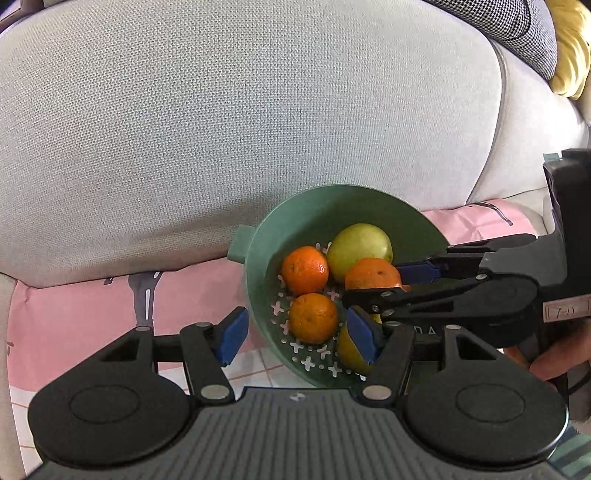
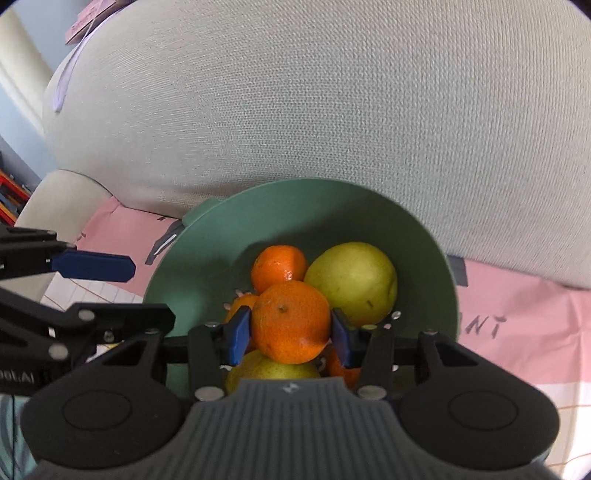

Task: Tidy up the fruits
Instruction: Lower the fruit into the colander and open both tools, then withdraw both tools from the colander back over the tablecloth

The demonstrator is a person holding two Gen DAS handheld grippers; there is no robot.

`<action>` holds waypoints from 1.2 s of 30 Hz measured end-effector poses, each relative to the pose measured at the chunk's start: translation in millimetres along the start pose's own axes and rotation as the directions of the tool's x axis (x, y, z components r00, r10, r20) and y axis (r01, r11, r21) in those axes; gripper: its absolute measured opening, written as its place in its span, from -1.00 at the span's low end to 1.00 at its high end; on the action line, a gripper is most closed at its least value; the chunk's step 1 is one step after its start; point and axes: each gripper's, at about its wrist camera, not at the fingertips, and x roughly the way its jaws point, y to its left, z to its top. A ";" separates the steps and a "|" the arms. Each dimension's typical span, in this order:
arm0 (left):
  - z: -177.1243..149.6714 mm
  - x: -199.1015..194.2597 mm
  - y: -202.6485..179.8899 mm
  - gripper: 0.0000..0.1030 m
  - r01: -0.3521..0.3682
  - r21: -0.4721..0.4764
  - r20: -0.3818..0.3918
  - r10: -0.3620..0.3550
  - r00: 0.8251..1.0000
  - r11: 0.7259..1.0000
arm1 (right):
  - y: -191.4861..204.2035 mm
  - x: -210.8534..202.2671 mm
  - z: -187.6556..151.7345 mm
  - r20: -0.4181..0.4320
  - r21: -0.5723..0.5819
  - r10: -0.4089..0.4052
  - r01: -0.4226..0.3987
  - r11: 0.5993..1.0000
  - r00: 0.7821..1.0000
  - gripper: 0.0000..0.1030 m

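A green colander bowl point(image 1: 295, 221) leans against a sofa cushion and holds several oranges and yellow-green fruits. My left gripper point(image 1: 299, 338) is open, its fingers straddling the bowl's near rim, one outside, one inside. My right gripper point(image 2: 291, 334) is shut on an orange point(image 2: 291, 321) inside the bowl point(image 2: 207, 258). In the left wrist view the right gripper point(image 1: 380, 286) reaches in from the right onto that orange point(image 1: 371, 273). A large yellow-green fruit point(image 2: 352, 282) lies behind it, another orange point(image 2: 279, 266) to its left.
A grey sofa cushion point(image 1: 240, 110) rises right behind the bowl. A pink cloth point(image 2: 517, 314) covers the seat under the bowl. A checkered cushion point(image 1: 517, 26) and a yellow item point(image 1: 570, 51) lie at the far right.
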 end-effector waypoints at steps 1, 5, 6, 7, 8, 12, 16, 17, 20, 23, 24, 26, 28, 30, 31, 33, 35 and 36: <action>-0.2 1.8 -0.4 0.42 0.001 -0.001 0.000 -0.001 1.000 1.000 | -0.4 0.9 1.0 -0.006 0.008 0.002 -0.002 1.000 1.000 -0.14; -0.7 3.7 -0.2 0.41 0.002 -0.017 -0.003 -0.002 1.000 1.000 | -1.8 6.6 0.6 -0.039 0.043 0.019 -0.017 0.999 0.999 -0.13; -1.0 3.6 0.0 0.42 0.002 -0.018 -0.003 -0.002 1.000 1.000 | -1.6 9.2 0.9 -0.054 0.051 0.026 -0.023 0.998 0.998 -0.14; -1.3 3.3 0.2 0.41 0.002 -0.019 -0.003 -0.002 1.000 1.000 | -1.3 10.4 0.2 -0.065 0.058 0.028 -0.024 0.998 0.997 -0.19; -1.6 3.7 0.2 0.41 0.000 -0.022 -0.003 0.000 1.000 1.000 | -1.4 12.0 -0.3 -0.074 0.065 0.029 -0.024 0.998 0.997 -0.21; -2.3 3.8 0.6 0.42 0.003 -0.032 -0.007 -0.003 1.000 0.999 | -2.1 15.9 -0.5 -0.084 0.094 0.067 -0.059 0.994 0.994 -0.34; -2.7 0.3 -1.4 0.41 0.007 -0.028 -0.005 -0.007 1.000 1.000 | 3.6 13.8 -0.8 -0.084 0.071 0.042 -0.037 0.997 0.996 -0.31; -2.7 -0.7 -2.3 0.41 0.009 -0.025 -0.003 -0.009 1.000 1.000 | 4.7 12.3 -1.0 -0.084 0.068 0.040 -0.034 0.997 0.996 -0.31; -2.4 -5.7 -3.6 0.41 0.012 -0.024 0.004 -0.012 1.000 1.000 | 8.2 5.5 -2.2 -0.077 0.055 0.026 -0.022 0.998 0.997 -0.30; -2.7 -13.2 -5.5 0.41 0.012 -0.025 0.014 -0.011 1.000 1.000 | 9.7 -5.0 -2.8 -0.055 0.051 0.008 -0.006 0.999 0.998 -0.30; -2.7 -16.3 -6.4 0.41 0.010 -0.023 0.018 -0.010 1.000 1.000 | 12.1 -6.6 -2.1 -0.047 0.052 0.004 -0.001 0.999 0.999 -0.30; -3.4 -23.3 -9.4 0.42 0.004 -0.013 0.028 -0.004 1.000 1.000 | 16.9 -9.3 -0.9 -0.034 0.059 -0.002 0.004 0.998 0.999 -0.30; -4.6 -31.5 -12.8 0.41 -0.007 0.000 0.039 0.007 0.999 1.000 | 18.7 -16.8 -1.8 -0.020 0.059 -0.008 0.009 0.998 1.000 -0.30; -7.3 -40.5 -16.2 0.42 -0.020 0.009 0.052 0.020 0.998 1.000 | 20.8 -24.6 -3.9 -0.002 0.050 -0.014 0.014 0.999 1.000 -0.30; -9.1 -45.4 -18.1 0.42 -0.027 0.013 0.057 0.026 0.998 1.000 | 23.5 -28.8 -5.4 0.008 0.043 -0.020 0.019 0.999 1.000 -0.29; -13.6 -55.5 -23.6 0.42 -0.047 0.028 0.069 0.045 0.997 0.998 | 26.9 -40.3 -9.7 0.035 0.023 -0.033 0.032 0.999 0.999 -0.29; -20.7 -66.8 -29.7 0.42 -0.071 0.047 0.088 0.067 0.994 0.996 | 33.0 -52.4 -16.5 0.067 0.002 -0.042 0.042 0.999 0.997 -0.28; -25.1 -72.3 -32.8 0.42 -0.084 0.056 0.100 0.078 0.992 0.995 | 37.3 -58.0 -20.8 0.084 -0.010 -0.047 0.048 0.999 0.995 -0.28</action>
